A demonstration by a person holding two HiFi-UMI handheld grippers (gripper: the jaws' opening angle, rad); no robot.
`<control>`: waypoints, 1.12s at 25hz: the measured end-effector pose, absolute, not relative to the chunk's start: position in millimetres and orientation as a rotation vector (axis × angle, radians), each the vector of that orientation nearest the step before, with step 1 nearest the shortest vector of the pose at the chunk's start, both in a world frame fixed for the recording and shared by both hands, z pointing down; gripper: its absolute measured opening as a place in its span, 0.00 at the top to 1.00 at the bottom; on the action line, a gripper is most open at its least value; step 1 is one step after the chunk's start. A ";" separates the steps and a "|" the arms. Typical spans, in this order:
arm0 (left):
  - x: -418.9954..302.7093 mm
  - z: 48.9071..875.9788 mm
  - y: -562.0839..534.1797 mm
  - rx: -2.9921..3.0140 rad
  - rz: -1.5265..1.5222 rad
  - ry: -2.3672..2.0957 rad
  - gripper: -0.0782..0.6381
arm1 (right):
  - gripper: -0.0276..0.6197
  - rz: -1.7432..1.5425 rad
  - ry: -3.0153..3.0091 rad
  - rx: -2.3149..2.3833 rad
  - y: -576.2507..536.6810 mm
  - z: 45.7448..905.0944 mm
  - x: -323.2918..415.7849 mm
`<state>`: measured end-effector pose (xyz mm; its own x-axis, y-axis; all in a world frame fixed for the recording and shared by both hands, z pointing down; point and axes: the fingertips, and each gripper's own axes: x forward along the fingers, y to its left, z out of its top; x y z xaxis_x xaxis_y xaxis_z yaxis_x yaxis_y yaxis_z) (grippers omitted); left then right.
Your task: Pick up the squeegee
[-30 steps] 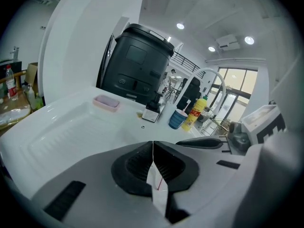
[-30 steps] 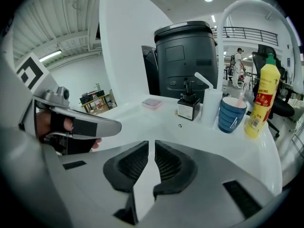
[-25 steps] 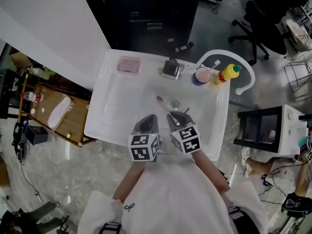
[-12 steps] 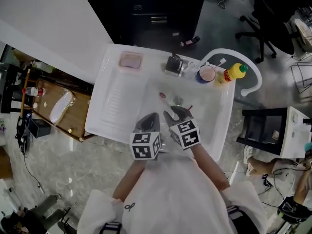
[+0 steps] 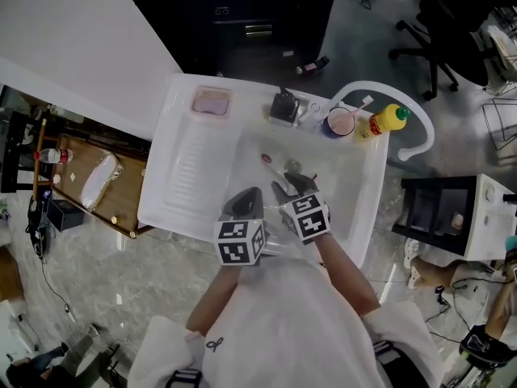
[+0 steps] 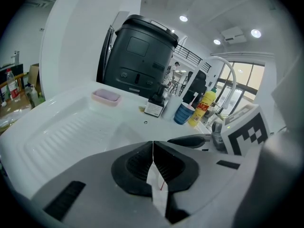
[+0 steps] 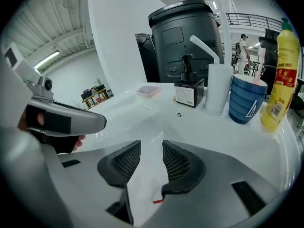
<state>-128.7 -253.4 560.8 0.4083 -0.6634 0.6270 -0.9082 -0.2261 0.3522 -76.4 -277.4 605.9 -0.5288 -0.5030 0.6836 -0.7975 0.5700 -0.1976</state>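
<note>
My right gripper (image 5: 291,186) hangs low over the white sink's basin (image 5: 343,186). Its jaws have just been opening and now stand apart (image 7: 151,148), with only basin floor between the pads. A small red edge (image 7: 157,201) shows beneath them. I cannot make out the squeegee as a whole. My left gripper (image 5: 245,200) is beside the right one, at the basin's near rim, its jaws pressed together (image 6: 152,144) on nothing.
Along the sink's back stand a pink soap dish (image 5: 212,103), a black pump bottle (image 5: 283,107), a blue cup (image 5: 339,124), a yellow bottle (image 5: 380,122) and a white arched tap (image 5: 422,132). A ribbed draining board (image 5: 186,176) lies left. A small red item (image 5: 266,158) lies in the basin.
The right gripper's jaws have gone from shut to open, and it has sunk a little toward the basin. The left gripper has stayed put.
</note>
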 end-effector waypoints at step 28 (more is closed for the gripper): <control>-128.7 599.9 -276.2 1.870 0.512 -1.361 0.85 | 0.73 0.721 -2.116 0.882 -295.9 683.1 -72.5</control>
